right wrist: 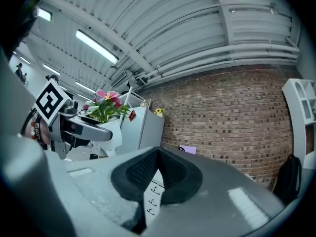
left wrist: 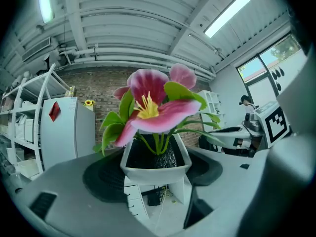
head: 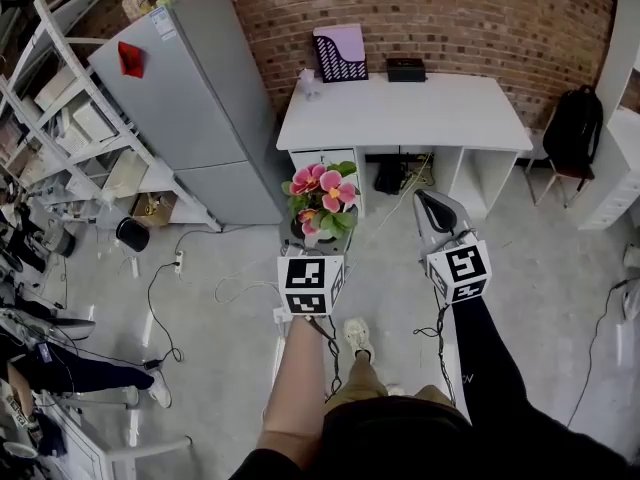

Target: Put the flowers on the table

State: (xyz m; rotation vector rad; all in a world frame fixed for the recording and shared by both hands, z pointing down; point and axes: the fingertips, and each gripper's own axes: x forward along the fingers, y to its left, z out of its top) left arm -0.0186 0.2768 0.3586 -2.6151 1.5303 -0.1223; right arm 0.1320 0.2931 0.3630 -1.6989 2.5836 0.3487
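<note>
The flowers are pink blooms with green leaves in a small white pot. My left gripper is shut on the pot, holding it upright in the air over the floor, short of the white table. In the left gripper view the pot sits between the two dark pads, with the blooms filling the middle. My right gripper hangs beside it to the right, shut with nothing in it; its pads meet. The right gripper view also shows the flowers at the left.
A grey fridge stands left of the table and metal shelves fill the far left. On the table's back edge are a purple file holder and a black box. A black backpack is at the right. Cables lie on the floor.
</note>
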